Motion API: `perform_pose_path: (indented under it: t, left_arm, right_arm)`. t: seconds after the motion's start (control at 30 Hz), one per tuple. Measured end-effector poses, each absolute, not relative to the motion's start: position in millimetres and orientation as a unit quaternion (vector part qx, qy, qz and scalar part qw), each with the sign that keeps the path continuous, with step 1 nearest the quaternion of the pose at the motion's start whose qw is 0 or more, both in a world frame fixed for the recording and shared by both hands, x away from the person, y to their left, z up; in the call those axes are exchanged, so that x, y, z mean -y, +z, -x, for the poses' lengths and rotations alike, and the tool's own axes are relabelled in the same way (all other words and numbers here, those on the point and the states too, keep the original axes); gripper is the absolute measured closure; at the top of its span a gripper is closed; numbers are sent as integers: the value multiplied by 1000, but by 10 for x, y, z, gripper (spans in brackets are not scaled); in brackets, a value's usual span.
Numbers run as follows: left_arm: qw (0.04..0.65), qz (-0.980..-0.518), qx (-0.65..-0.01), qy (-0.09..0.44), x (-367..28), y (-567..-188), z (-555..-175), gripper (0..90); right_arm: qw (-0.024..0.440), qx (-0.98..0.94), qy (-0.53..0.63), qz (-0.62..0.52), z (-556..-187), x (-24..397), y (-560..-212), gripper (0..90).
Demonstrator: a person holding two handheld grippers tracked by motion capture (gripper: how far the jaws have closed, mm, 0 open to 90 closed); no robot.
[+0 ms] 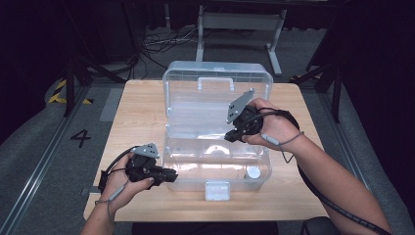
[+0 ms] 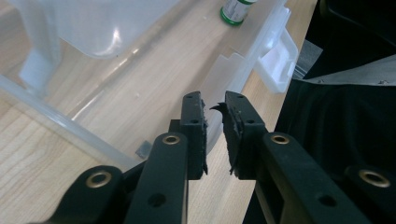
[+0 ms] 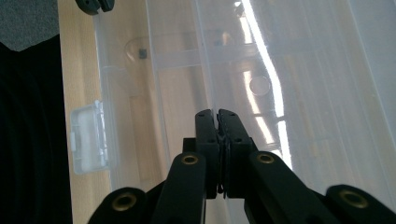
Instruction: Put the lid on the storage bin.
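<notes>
A clear plastic box [image 1: 169, 147] stands on the wooden table [image 1: 142, 103] with its lid [image 1: 218, 73] raised at the back. Inside, at the front right, stands a small bottle [image 1: 253, 172] with a white cap; its green and white body [image 2: 236, 9] shows in the left gripper view. My left gripper [image 1: 172, 176] is at the box's front left corner. Its jaws [image 2: 215, 135] stand a narrow gap apart, with the clear corner wall showing in the gap. My right gripper [image 1: 230, 137] reaches over the back of the box. It [image 3: 218, 126] is shut on a thin clear edge there.
The box's white front latch [image 1: 217, 190] hangs near the table's front edge and appears as a latch [image 3: 86, 140] in the right gripper view. A metal stand [image 1: 240, 22] and cables lie on the floor behind the table. Bare wood flanks the box on both sides.
</notes>
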State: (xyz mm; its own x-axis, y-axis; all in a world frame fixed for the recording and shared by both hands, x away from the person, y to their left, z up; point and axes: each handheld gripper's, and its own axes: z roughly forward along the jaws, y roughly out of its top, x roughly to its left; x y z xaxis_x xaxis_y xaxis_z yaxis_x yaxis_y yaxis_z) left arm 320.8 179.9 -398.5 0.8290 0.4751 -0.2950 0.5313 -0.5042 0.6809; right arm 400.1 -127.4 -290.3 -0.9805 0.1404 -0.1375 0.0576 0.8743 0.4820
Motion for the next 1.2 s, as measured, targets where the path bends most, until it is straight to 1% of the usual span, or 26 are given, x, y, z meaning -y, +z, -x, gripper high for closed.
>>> perform_pose_path:
  t: [0.3, 0.57, 0.83, 0.93, 1.2]
  left_arm:
    - [411, -865, -286, -27, -1886, -3853, -3163, 830]
    - [450, -847, -283, 3, -2015, -3529, -3122, 843]
    - [488, -821, -294, 26, -2120, -3283, -3268, 853]
    - [490, -817, -297, 60, -2107, -3196, -3296, 854]
    - [502, -807, -304, 72, -2044, -3149, -3440, 855]
  right_arm:
    - [82, -964, 248, -50, -3949, 1283, -2931, 883]
    - [79, -962, 256, -51, -3913, 1306, -2958, 881]
    - [82, -961, 259, -58, -3866, 1316, -2981, 879]
    - [82, -960, 260, -62, -3848, 1323, -2992, 878]
    - [92, -957, 266, -65, -3777, 1333, -3030, 872]
